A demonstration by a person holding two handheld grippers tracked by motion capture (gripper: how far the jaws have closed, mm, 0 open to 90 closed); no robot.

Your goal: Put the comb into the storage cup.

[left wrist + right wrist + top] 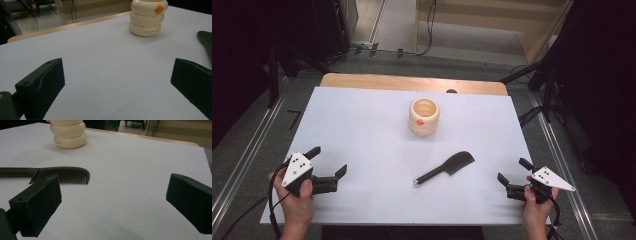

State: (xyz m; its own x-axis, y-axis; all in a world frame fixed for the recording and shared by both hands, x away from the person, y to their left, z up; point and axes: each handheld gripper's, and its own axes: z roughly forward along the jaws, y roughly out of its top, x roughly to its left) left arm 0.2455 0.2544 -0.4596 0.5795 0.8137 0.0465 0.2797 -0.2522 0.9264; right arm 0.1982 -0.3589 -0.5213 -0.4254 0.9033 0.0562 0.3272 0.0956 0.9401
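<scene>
A cream ribbed cup (424,116) with a small orange mark stands upright near the middle back of the white table sheet (362,135). A dark comb (445,168) with a handle lies flat in front of it, toward the right. My left gripper (328,160) rests at the near left, open and empty, aimed toward the cup (147,17). At the near right my right gripper (513,170) stands open and empty, with the comb (62,175) just beyond its left jaw and the cup (68,134) farther off.
The wooden table edge (412,82) shows past the sheet's far side. Dark stands and cables (537,70) flank the table on a grey floor. A metal rail (242,160) runs along the left.
</scene>
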